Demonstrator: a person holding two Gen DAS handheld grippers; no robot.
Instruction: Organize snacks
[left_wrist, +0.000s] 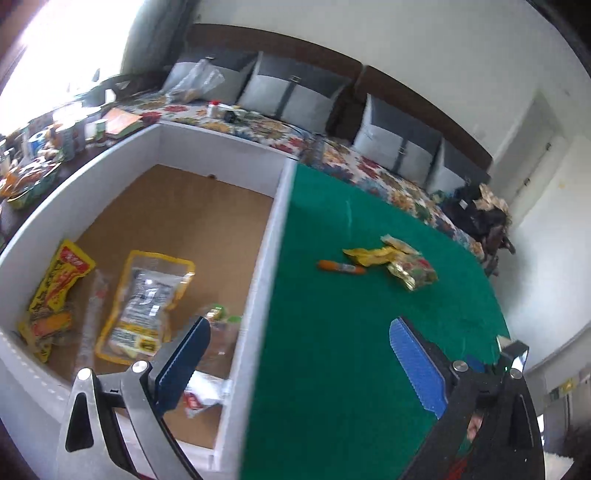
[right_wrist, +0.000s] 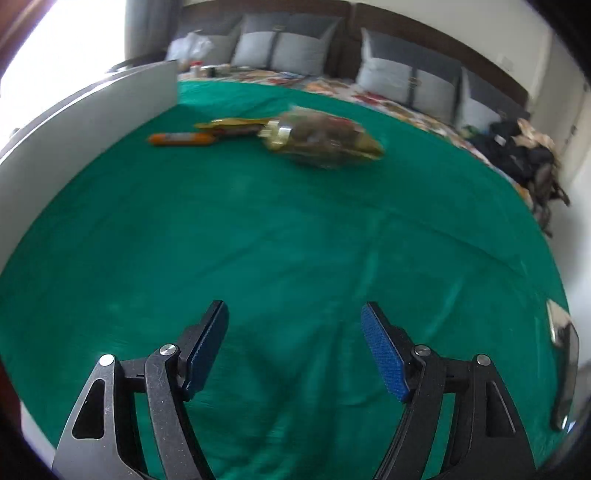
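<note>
Loose snacks on green cloth (others boxed)

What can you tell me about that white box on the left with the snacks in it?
The white box is an open-topped, shallow container with thin, smooth white walls and a brown floor that looks like cardboard. It stands on the left beside the green cloth, its right wall running along the cloth's edge. Several snack packets lie flat inside near the front, among them a yellow and red packet and a clear yellow-edged pouch. The rear of the floor is bare.
</note>
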